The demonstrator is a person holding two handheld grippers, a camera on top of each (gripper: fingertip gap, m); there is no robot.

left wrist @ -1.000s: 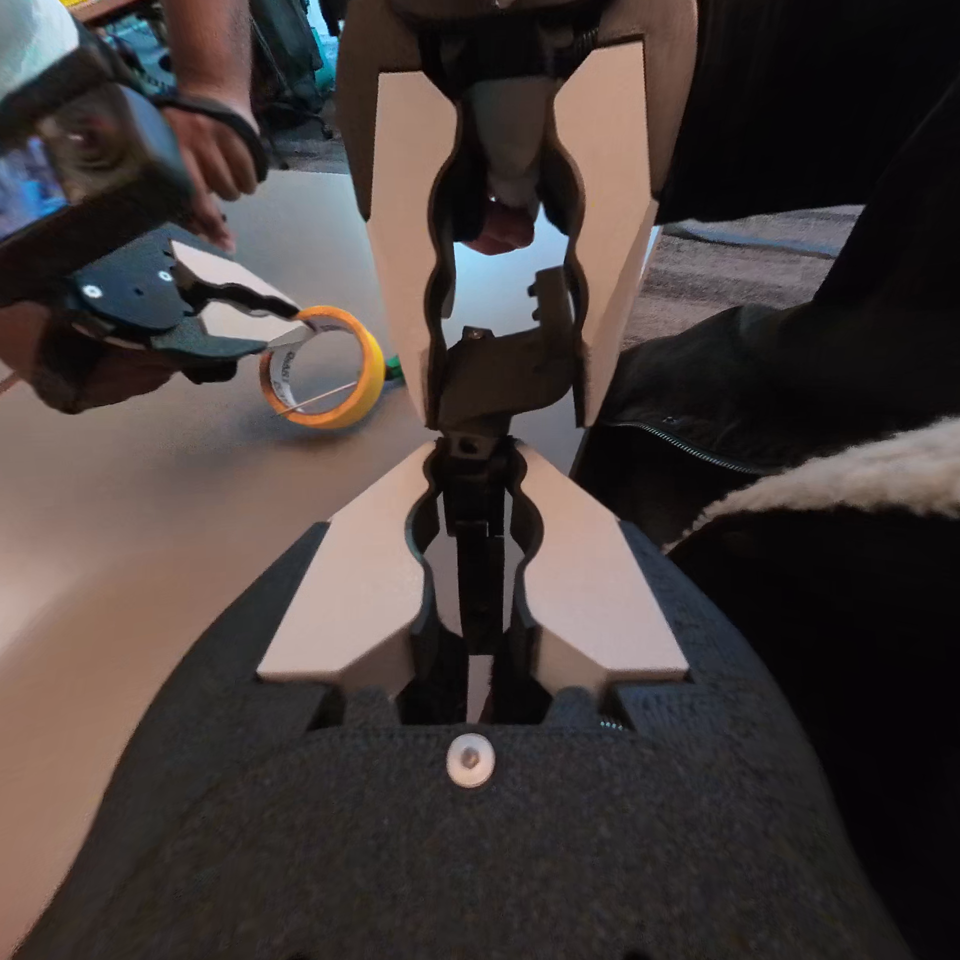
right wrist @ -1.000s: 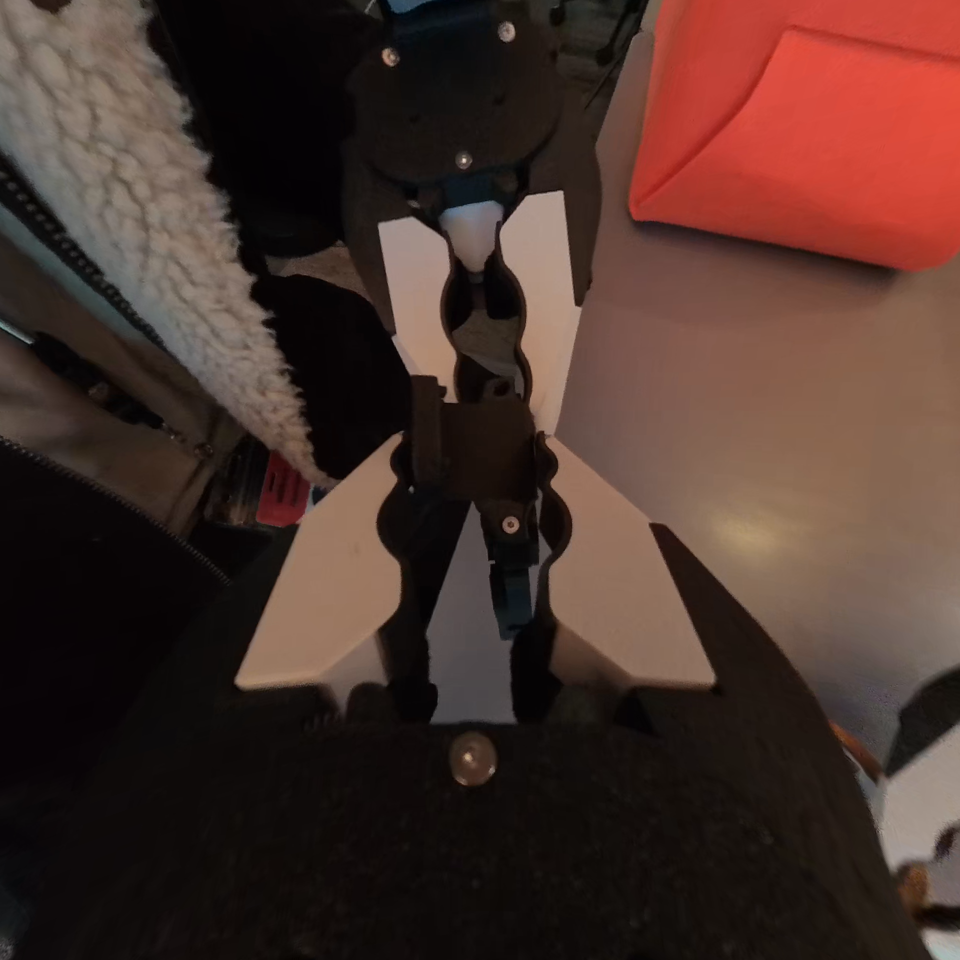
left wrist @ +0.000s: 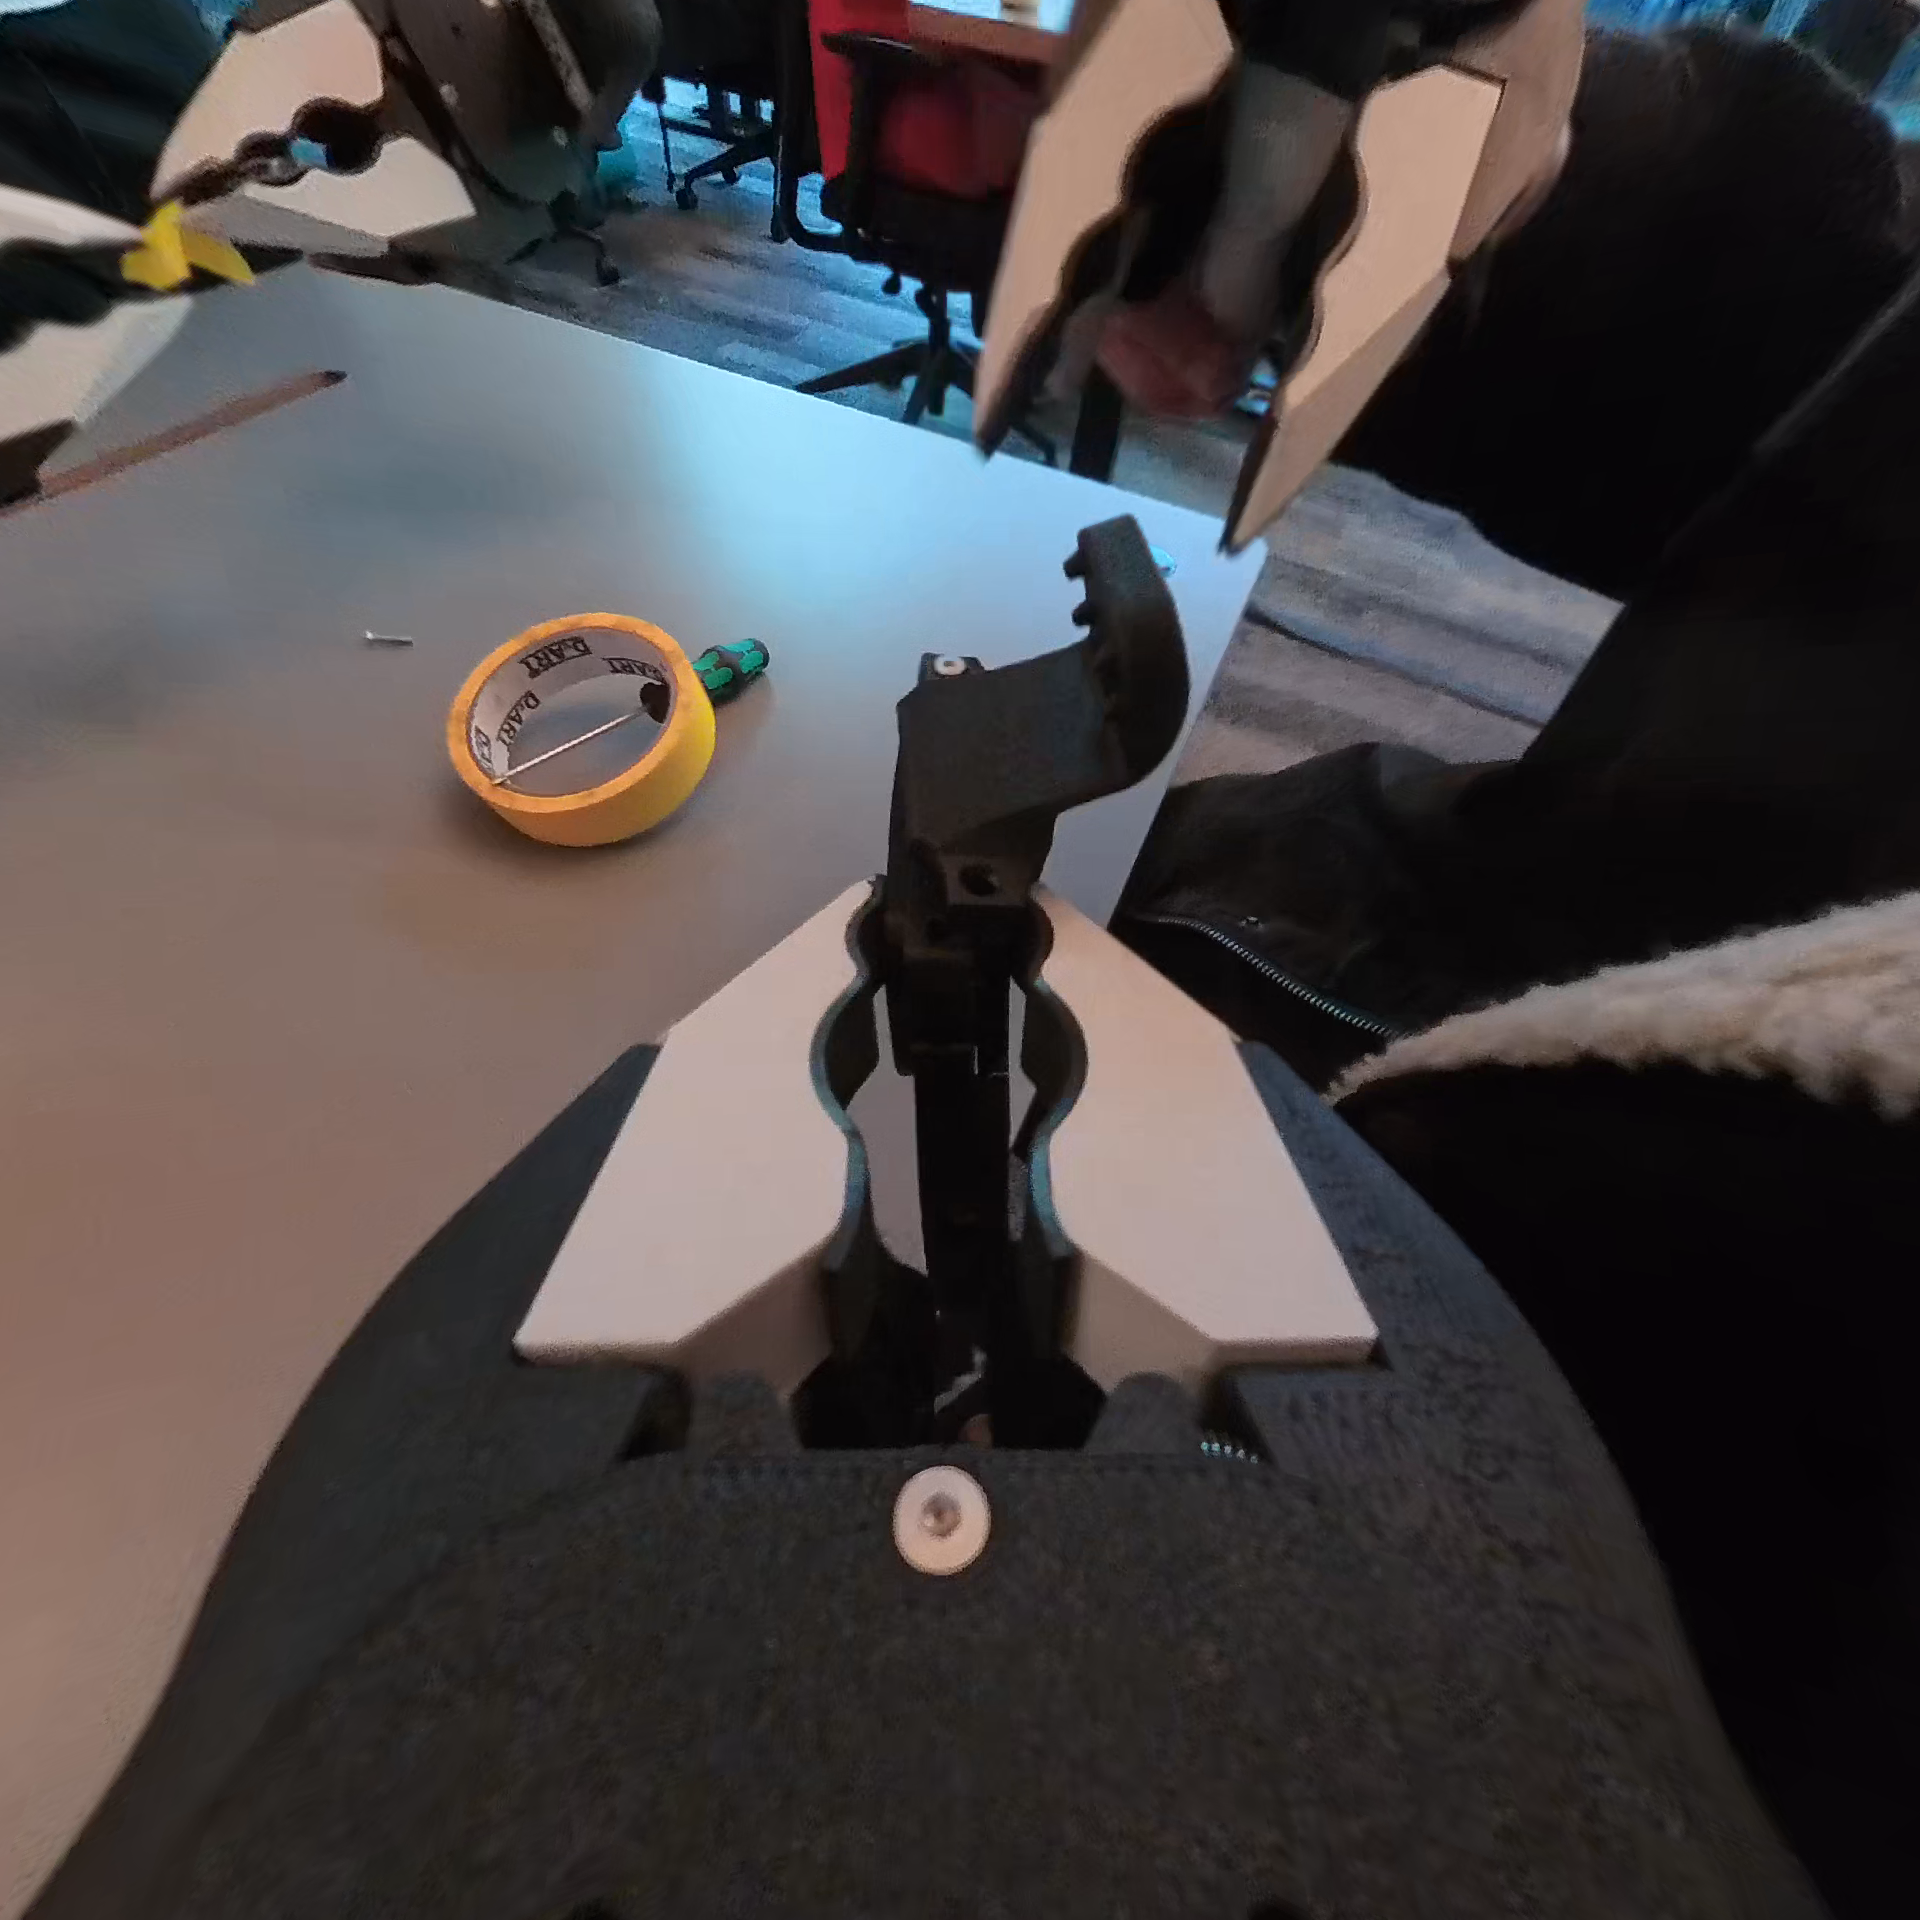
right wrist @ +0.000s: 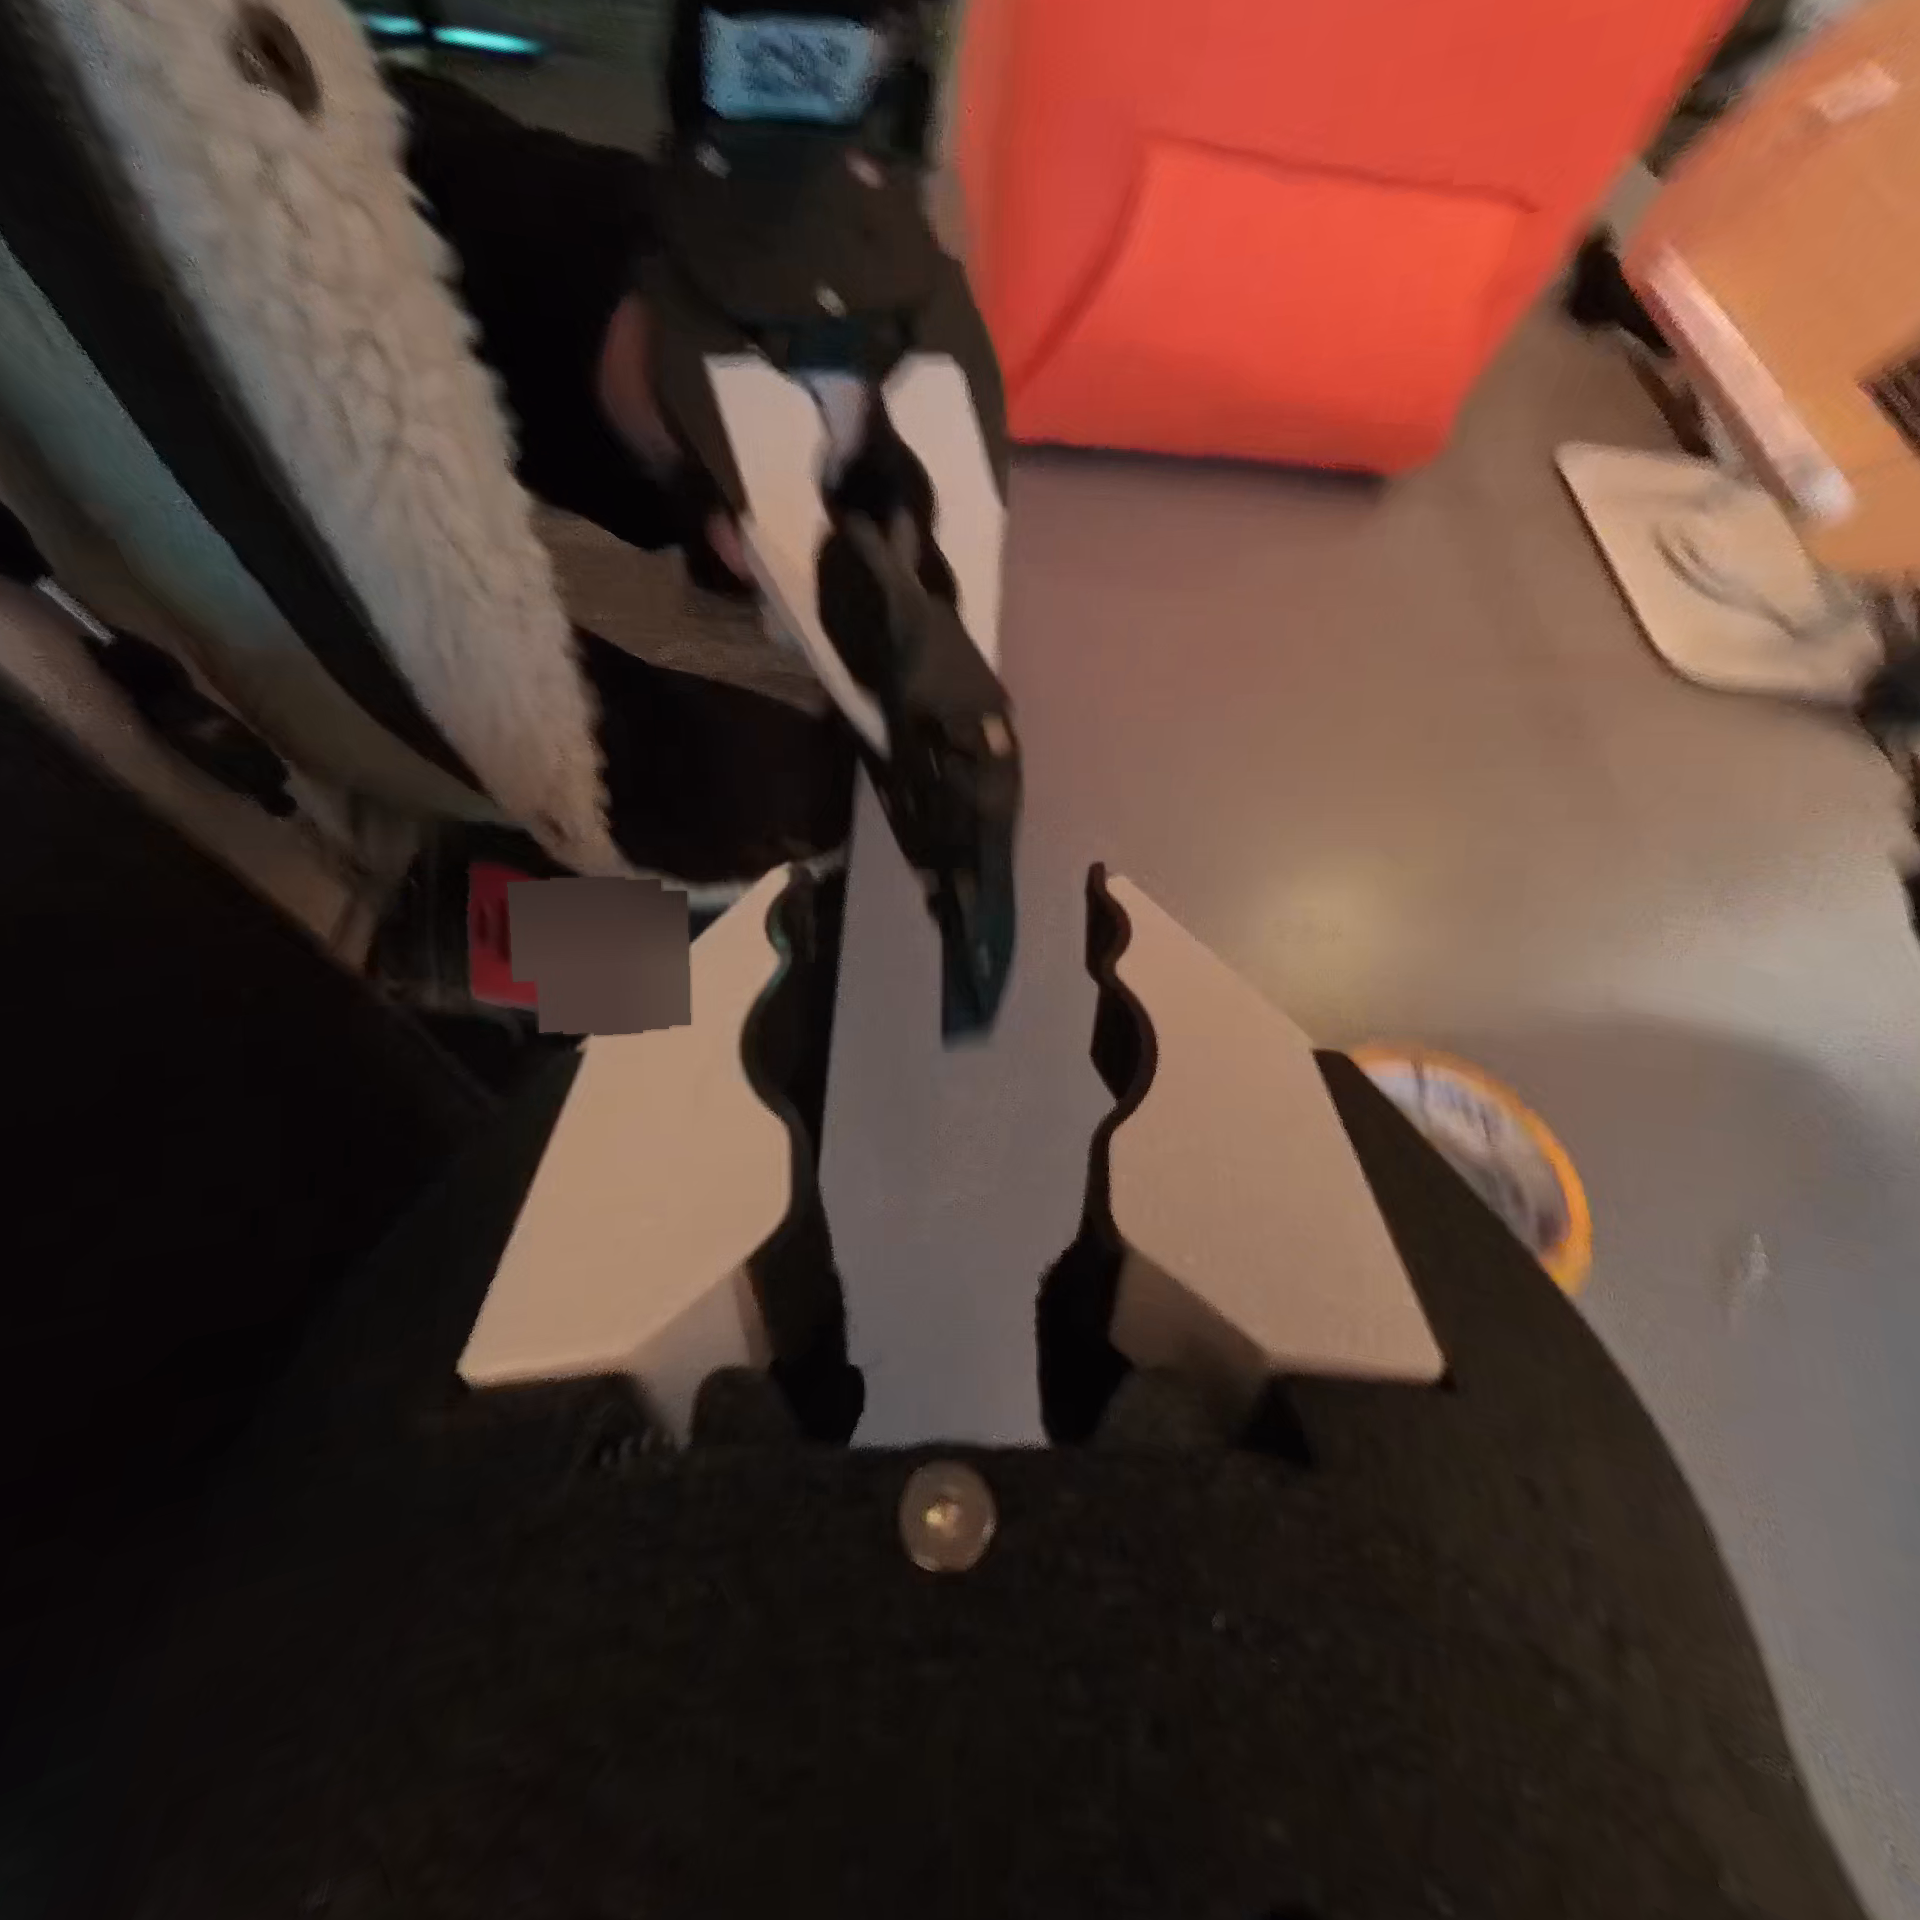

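Note:
My left gripper (left wrist: 956,904) is shut on a black 3D-printed part (left wrist: 1029,727) and holds it above the grey table (left wrist: 260,935). The part's hooked end sticks out past the fingertips. My right gripper (left wrist: 1112,494) hangs open and empty just beyond and above the hook, not touching it. In the blurred right wrist view my right gripper (right wrist: 945,878) is open with bare table between its jaws. The left gripper (right wrist: 935,717) faces it there, holding the black part (right wrist: 956,831).
A yellow tape roll (left wrist: 582,727) lies on the table with a green-handled screwdriver (left wrist: 732,665) through it and a small screw (left wrist: 390,639) nearby. Another person's grippers (left wrist: 312,135) at top left hold yellow tape. A black jacket (left wrist: 1662,997) lies right, an orange box (right wrist: 1299,239) beyond. Some 8 centimeters of space lies between my two pairs of fingers.
My right gripper was shut on the black part opposite the left one; it has opened and drawn back. The other person's gripper has lifted away from the tape roll.

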